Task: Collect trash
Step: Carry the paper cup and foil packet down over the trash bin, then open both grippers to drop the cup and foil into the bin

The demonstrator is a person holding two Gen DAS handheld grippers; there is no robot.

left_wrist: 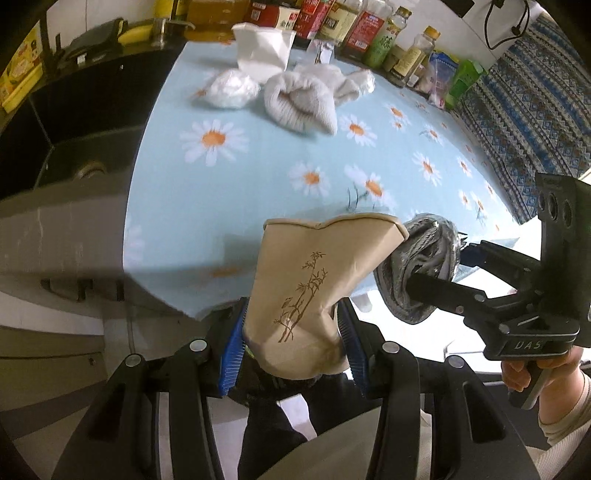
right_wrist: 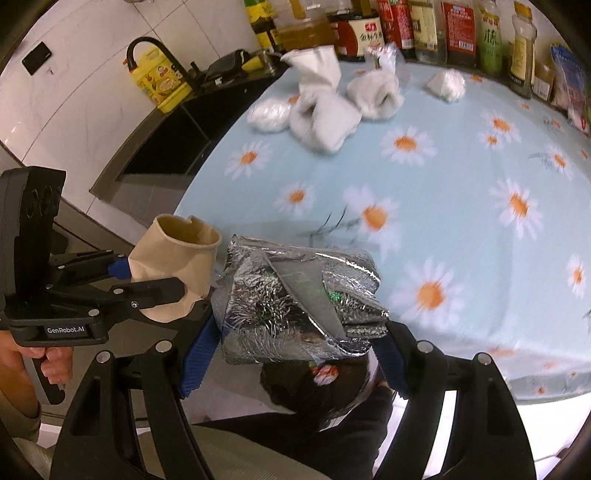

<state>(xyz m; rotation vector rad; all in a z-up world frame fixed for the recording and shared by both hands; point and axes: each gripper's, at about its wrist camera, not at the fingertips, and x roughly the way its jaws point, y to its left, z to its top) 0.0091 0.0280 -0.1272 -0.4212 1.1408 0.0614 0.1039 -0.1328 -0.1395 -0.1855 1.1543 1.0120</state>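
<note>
My left gripper (left_wrist: 291, 345) is shut on a crushed tan paper cup (left_wrist: 314, 291) with a bamboo print, held off the table's near edge; the cup also shows in the right wrist view (right_wrist: 177, 266). My right gripper (right_wrist: 295, 354) is shut on a crumpled silver foil wrapper (right_wrist: 295, 295), held beside the cup above a dark bin (right_wrist: 317, 391) with trash inside. The wrapper shows in the left wrist view (left_wrist: 417, 273). On the daisy tablecloth (left_wrist: 258, 173) lie a white crushed cup (left_wrist: 262, 51), a plastic wad (left_wrist: 231, 88) and white knit socks (left_wrist: 303, 99).
A row of bottles and jars (right_wrist: 443, 29) lines the table's far edge. A black sink and faucet (right_wrist: 155, 55) with a yellow oil jug (right_wrist: 162, 85) stand to the left. Another plastic wad (right_wrist: 447, 85) lies at the far right. A patterned cloth (left_wrist: 528, 110) hangs on the right.
</note>
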